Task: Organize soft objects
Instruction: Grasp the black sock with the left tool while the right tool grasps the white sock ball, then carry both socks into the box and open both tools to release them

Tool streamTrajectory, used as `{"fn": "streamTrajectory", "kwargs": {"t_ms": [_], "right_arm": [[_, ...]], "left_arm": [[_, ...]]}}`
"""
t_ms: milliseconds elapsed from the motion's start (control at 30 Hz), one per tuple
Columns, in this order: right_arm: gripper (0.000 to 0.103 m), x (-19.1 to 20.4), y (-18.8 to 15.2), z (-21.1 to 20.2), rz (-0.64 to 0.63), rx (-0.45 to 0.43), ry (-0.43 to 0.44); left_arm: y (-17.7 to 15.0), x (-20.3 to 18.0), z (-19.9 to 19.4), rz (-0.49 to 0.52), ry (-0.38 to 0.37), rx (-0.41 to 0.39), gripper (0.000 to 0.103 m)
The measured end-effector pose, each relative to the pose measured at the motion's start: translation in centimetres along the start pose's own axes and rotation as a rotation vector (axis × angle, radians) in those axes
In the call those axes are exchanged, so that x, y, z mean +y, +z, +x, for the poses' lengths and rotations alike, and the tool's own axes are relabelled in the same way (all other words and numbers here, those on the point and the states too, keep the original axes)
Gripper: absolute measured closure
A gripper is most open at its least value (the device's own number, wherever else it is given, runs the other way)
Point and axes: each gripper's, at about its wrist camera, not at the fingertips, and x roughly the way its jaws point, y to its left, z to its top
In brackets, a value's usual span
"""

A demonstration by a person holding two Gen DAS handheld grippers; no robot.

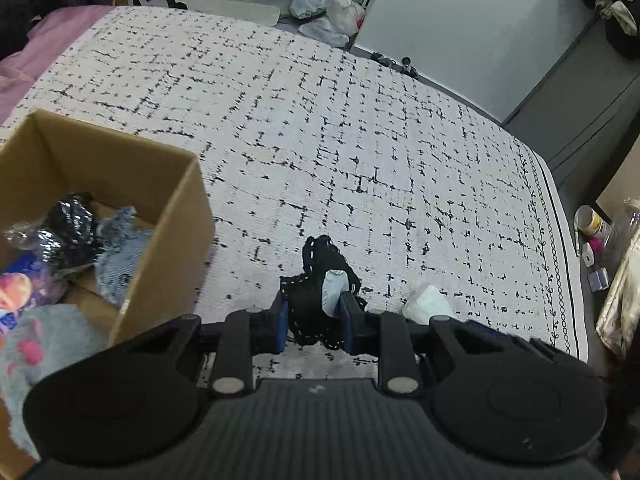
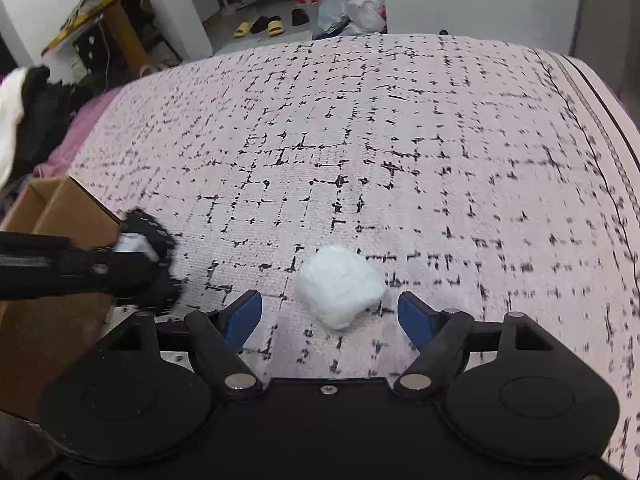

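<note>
**Q:** Progress at this moment: how much of the sorting appears done?

**A:** Cardboard box point(image 1: 120, 184), at the left on the patterned bed cover point(image 1: 360, 140), already contains several soft items: a grey fleecy piece point(image 1: 44, 344), a pale blue knit point(image 1: 120, 252) and a dark shiny bundle point(image 1: 68, 228). Judged from that, most of the work seems complete. Two items remain outside the box.

**Q:** Which two, and where do they lie?

**A:** First, a black fabric item with white stitching point(image 1: 316, 276), wrapped around a pale insert. The left gripper point(image 1: 314, 320) is clamped on it, both blue pads pressing its sides, just beside the box's near corner. Whether it is lifted off the cover cannot be told. Second, a white soft wad point(image 2: 340, 288), resting on the cover to the right of the black item.

**Q:** State of the right gripper?

**A:** Right gripper point(image 2: 330, 316) has its fingers spread wide, one on each side of the white wad and just short of it, touching nothing.

**Q:** What is left?

**A:** Probably two deposits: the black item must travel left over the box wall, and the wad must be grasped and follow. Being light and compressible, it may slip from a shallow pinch.
</note>
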Motion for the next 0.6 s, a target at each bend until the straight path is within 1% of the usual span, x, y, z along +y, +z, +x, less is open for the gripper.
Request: {"fn": "streamTrajectory", "kwargs": {"t_ms": [67, 167, 233, 300, 467, 600], "right_arm": [[0.03, 0.2, 0.3, 0.7, -0.012, 0.005, -0.011], [0.051, 0.5, 0.4, 1.2, -0.027, 0.006, -0.013], [0.051, 0.7, 0.4, 1.1, -0.033, 0.01, -0.014], [0.051, 0.9, 0.4, 0.6, -0.037, 0.006, 0.003], [0.051, 1.6, 0.4, -1.3, -0.052, -0.025, 0.018], [0.051, 2.2, 0.8, -3.0, -0.056, -0.051, 0.034]], "left_arm": [[0.0, 0.0, -0.4, 0.008, 0.002, -0.006, 0.078], [-0.3, 0.1, -1.0, 0.006, -0.002, -0.01, 0.078], [-0.5, 0.2, -1.3, 0.009, -0.001, -0.013, 0.078], [-0.5, 0.2, -1.5, 0.014, 0.003, -0.019, 0.078], [-0.4, 0.5, -2.6, 0.003, -0.004, -0.041, 0.078], [-0.2, 0.8, -4.1, 0.006, 0.003, -0.074, 0.078]]}}
